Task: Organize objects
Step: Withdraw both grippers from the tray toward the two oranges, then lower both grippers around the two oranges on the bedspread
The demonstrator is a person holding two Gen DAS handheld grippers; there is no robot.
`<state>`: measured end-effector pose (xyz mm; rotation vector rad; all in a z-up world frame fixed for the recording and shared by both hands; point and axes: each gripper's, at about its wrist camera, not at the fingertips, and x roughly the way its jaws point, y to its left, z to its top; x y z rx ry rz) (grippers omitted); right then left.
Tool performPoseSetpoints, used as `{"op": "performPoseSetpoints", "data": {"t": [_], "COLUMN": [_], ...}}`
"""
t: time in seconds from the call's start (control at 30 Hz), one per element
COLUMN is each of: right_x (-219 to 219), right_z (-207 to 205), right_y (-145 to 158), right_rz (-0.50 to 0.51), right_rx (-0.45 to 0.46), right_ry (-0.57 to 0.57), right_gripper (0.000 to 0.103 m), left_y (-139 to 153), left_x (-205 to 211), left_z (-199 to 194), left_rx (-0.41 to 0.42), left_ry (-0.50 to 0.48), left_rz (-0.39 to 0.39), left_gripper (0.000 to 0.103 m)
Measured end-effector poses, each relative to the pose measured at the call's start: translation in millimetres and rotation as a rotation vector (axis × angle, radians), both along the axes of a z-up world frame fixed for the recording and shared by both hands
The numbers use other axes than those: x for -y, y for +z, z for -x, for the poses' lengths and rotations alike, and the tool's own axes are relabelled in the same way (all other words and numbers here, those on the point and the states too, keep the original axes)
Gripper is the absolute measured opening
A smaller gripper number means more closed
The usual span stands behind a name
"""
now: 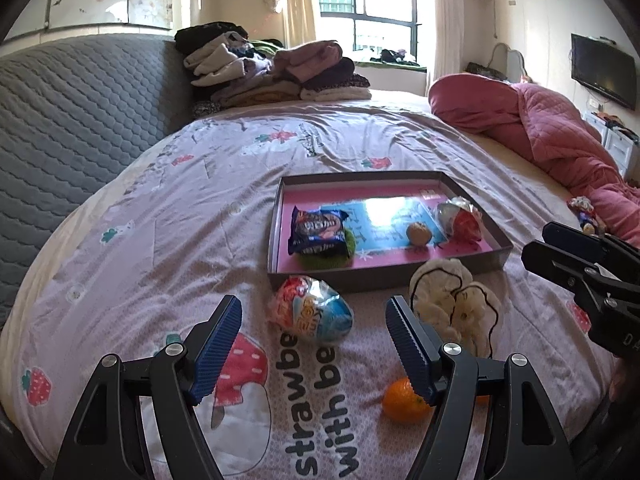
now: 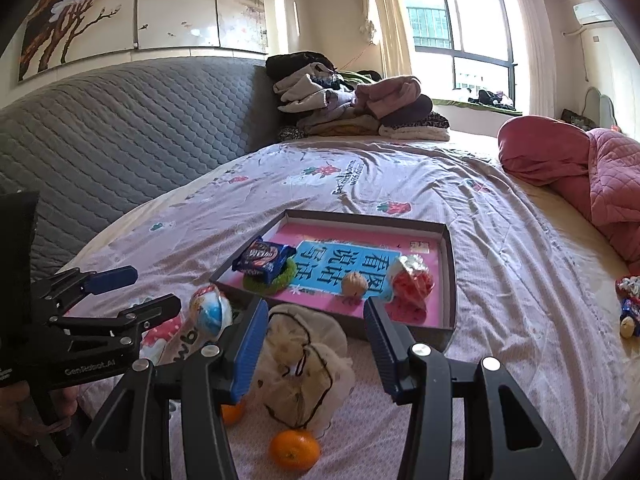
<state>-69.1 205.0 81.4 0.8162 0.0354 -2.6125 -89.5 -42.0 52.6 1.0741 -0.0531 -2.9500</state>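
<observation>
Blue ribbed pads on both tongs, spread wide, nothing between them. Ahead of the left gripper [image 1: 314, 346], between its open fingers: one foil egg-shaped candy pack [image 1: 311, 314] on the strawberry bedsheet [image 1: 168, 184]; just right of its right finger, one white drawstring pouch [image 1: 454, 300]; low beside that same finger, tangerines, one [image 1: 402, 400] plainly seen there and partly hidden by the pad. Beyond the fingers, one shallow grey tray [image 1: 472, 264] with pink floor, holding, left to right: one blue biscuit packet [image 1: 318, 230] lying on one green scrubber [image 1: 348, 250], one walnut [image 1: 419, 233], one red-and-clear candy bag [image 1: 460, 220]. At far right in the left wrist view, the other tool seen side-on. From the right gripper [image 2: 316, 344], also open and empty: pouch [image 2: 304, 356] directly between its fingers, egg pack [image 2: 211, 312] to the left of them, tray [image 2: 451, 280] just ahead. Two tangerines counted only here, one [image 2: 294, 449] below the pouch, a second [image 2: 233, 412] peeking under the left pad. Also only here: blue Chinese lettering on the tray floor, washed out by glare in the left view. Small wrapped sweets [image 2: 628, 304] far right on the sheet, count unclear.
</observation>
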Motion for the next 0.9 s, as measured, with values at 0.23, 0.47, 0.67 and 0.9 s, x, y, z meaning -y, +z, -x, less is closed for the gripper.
{"op": "performPoseSetpoints", "data": {"t": [0.23,0.47,0.67,0.9], "right_x": [4,7,10,10], "right_z": [-15,-27,-34,-39], "right_y": [-11,-21,-33,-43], "right_rz": [-0.021,-0.053,-0.094,-0.09], "right_rx": [0.012,0.018,0.034,0.077], "right_ry": [0.011,0.01,0.007,0.012], "right_gripper": [0.049,0.049,0.05,0.049], "left_y": [-14,-26,-31,-40], "left_x": [0,-5,-11,-19], "left_z": [-11,-21,-27,-30], "left_rx": [0.032,0.065,0.07,0.091], "left_ry": [0.001,-0.01,-0.031,-0.065], "left_rz": [0.013,0.013,0.017,0.028], "left_gripper": [0.076,0.076,0.076,0.076]}}
